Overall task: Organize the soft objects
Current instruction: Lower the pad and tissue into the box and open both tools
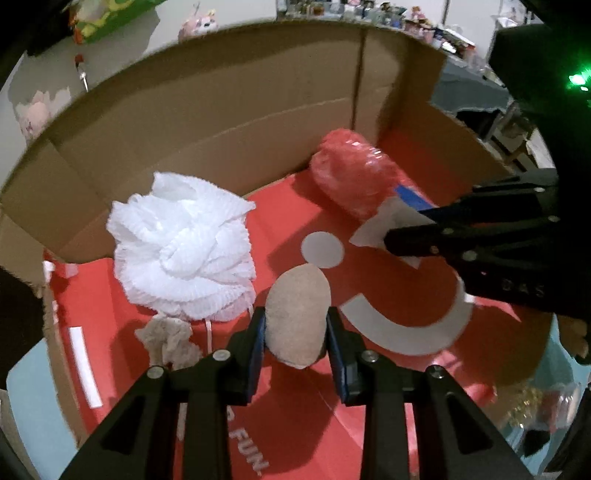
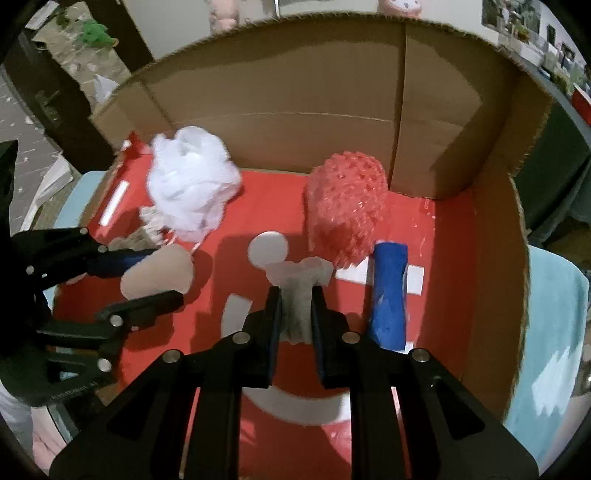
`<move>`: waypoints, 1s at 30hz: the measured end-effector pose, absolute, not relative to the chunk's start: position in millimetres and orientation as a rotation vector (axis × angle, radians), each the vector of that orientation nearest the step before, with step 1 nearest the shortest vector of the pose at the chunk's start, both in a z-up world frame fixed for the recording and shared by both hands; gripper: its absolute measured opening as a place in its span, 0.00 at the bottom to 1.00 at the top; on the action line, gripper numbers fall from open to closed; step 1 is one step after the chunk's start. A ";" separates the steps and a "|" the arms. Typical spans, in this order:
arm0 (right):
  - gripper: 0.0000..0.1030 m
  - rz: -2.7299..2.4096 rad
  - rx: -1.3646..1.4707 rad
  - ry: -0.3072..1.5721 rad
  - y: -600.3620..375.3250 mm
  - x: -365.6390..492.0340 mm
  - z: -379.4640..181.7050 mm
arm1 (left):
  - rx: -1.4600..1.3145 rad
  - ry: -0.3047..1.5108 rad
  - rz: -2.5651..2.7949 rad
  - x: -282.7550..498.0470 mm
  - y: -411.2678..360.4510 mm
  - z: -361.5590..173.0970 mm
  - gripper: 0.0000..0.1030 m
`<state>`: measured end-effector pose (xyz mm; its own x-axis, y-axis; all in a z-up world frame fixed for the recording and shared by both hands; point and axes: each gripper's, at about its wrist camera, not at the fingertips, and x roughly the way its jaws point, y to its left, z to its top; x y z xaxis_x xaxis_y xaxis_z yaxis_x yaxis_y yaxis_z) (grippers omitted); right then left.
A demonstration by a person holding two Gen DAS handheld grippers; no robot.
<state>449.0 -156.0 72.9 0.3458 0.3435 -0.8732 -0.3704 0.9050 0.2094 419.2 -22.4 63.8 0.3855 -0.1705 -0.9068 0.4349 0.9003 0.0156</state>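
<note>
An open cardboard box [image 1: 221, 122] with a red printed floor holds the soft things. My left gripper [image 1: 295, 319] is shut on a beige oval pad [image 1: 297, 314], its blue pads pressing both sides; the right wrist view shows this grip [image 2: 166, 275] at the left. My right gripper [image 2: 296, 291] is shut on a limp grey cloth [image 2: 299, 280] over the middle of the floor. A white mesh puff [image 1: 181, 251] [image 2: 188, 184] lies at back left. A red knobbly bundle [image 2: 347, 206] [image 1: 354, 173] lies at back right, with a blue roll [image 2: 389, 295] beside it.
A small beige rag [image 1: 170, 339] lies on the box floor by the white puff. The box walls rise at the back and right, and the near side is low. The box stands on a light blue surface [image 2: 546, 332]. Cluttered shelves and pink plush toys [image 1: 199, 24] lie beyond.
</note>
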 end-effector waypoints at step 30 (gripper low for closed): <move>0.17 0.447 -0.087 1.188 -139.1 450.1 47.9 | 0.262 1.088 -0.392 419.6 -31.9 54.2 0.50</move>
<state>450.1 -139.1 47.9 0.2971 0.2906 -0.9096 -0.3812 0.9095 0.1661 419.6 -31.9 54.2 0.4059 -0.1798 -0.8961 0.4331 0.9012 0.0154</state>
